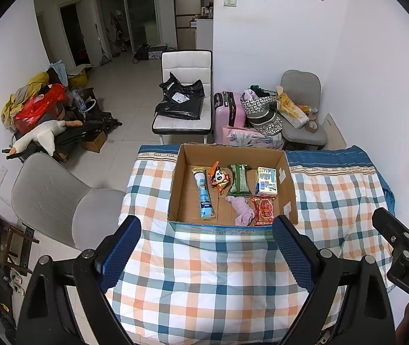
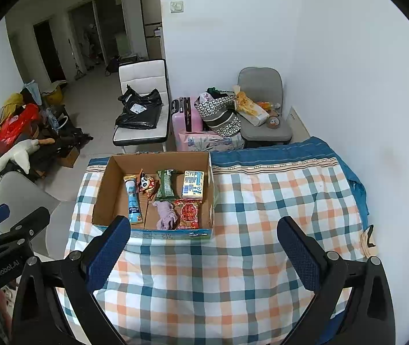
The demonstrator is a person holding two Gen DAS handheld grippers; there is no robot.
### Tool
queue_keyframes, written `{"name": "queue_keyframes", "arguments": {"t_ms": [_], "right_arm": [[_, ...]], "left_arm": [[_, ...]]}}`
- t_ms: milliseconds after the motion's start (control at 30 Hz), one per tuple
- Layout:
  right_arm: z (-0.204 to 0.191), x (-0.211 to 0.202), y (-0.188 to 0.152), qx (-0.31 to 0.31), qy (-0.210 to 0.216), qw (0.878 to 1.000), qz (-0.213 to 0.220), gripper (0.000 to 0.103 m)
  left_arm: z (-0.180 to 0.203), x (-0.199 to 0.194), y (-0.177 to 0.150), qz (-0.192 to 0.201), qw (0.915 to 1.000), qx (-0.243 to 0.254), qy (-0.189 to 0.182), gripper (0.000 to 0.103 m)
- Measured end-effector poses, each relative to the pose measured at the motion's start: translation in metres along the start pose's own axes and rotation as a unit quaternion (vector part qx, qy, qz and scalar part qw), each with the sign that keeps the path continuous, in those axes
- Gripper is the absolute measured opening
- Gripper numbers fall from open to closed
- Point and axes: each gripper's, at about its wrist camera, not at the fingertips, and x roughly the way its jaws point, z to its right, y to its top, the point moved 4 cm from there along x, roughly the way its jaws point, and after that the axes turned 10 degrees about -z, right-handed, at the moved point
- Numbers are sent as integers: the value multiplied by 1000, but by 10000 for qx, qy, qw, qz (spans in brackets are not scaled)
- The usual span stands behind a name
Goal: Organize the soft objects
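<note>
- On the checked cloth (image 1: 204,273) sits our open cardboard box (image 1: 180,184), holding six soft items in two rows
- Back row, from the left: a blue and white tube (image 1: 204,195), a panda snack packet (image 1: 219,178), a green pack (image 1: 239,182), a yellow tissue pack (image 1: 266,185)
- Front row: a purple cloth (image 1: 243,208) touching a red packet (image 1: 264,210)
- We judge the sorting nearly done; next we need only check for strays
- Our left gripper (image 1: 207,256) and right gripper (image 2: 204,253) hover before the box, fingers wide apart, empty
- Readable writing: "DAS" and "GenRobot.AI" on the gripper bodies; package print too small
</note>
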Motion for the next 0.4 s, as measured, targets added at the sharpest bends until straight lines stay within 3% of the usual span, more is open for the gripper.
{"name": "queue_keyframes", "arguments": {"t_ms": [400], "right_arm": [[-1, -2, 4, -1, -36, 10000, 6, 103]], "left_arm": [[2, -4, 2, 19, 10000, 28, 64, 94]]}}
